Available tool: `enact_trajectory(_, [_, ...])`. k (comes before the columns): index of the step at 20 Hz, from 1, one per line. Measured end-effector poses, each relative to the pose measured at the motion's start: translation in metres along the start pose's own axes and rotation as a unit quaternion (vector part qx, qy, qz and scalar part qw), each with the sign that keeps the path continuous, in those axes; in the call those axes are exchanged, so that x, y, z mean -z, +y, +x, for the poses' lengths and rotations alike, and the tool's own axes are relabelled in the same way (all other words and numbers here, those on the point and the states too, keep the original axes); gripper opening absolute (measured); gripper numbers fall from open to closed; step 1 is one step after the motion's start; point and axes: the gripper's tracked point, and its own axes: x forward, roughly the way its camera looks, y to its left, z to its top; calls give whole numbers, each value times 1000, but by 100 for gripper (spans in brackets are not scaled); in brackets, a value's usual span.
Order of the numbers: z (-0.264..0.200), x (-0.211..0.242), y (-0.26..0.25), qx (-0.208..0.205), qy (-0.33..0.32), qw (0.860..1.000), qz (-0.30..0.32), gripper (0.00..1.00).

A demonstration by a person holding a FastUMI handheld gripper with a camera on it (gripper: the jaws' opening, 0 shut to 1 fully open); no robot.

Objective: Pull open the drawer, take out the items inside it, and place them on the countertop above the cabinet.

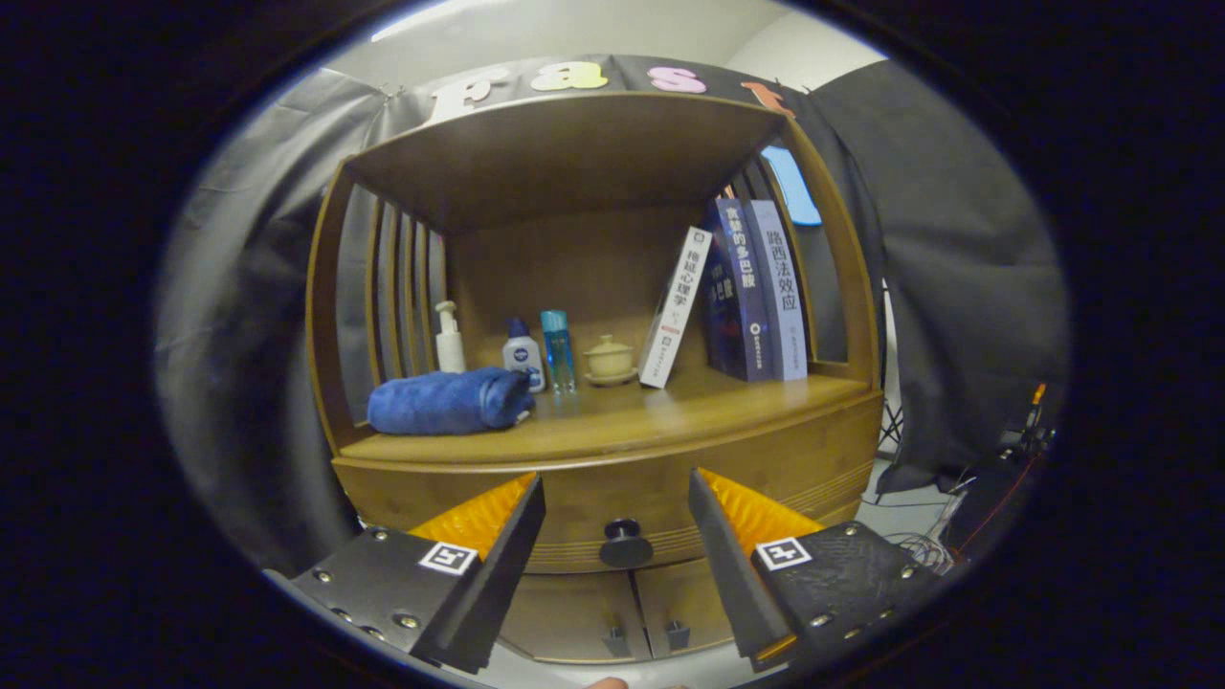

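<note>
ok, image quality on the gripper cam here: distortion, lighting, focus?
Gripper view: strong fisheye bowing, the cabinet uprights and countertop edge curve outward; dim, warm light, deep shadow under the top shelf; mild sheen on the countertop, no hard glare; drawer knob and books reasonably sharp; the open gripper has its jaws apart, flanking the knob.

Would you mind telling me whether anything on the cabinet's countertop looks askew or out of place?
Only the white book: it leans tilted against the upright dark books instead of standing straight. The bottles, lidded cup and rolled blue towel sit tidily. The drawer is closed; the hand-held gripper is open before its knob.
</note>
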Motion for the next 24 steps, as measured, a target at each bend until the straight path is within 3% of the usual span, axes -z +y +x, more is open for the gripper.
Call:
enact_trajectory(5, [25,45,-2,-4,55,998,-27,91])
enact_trajectory(8, [40,69,-4,-2,84,996,-41,76])
enact_trajectory(15, [52,77,-1,-18,104,993,-58,43])
enact_trajectory(19, [51,78,-1,-21,111,992,-50,38])
enact_trajectory(20, [51,79,0,-21,116,992,-53,30])
enact_trajectory(24, [43,80,1,-20,129,990,-54,30])
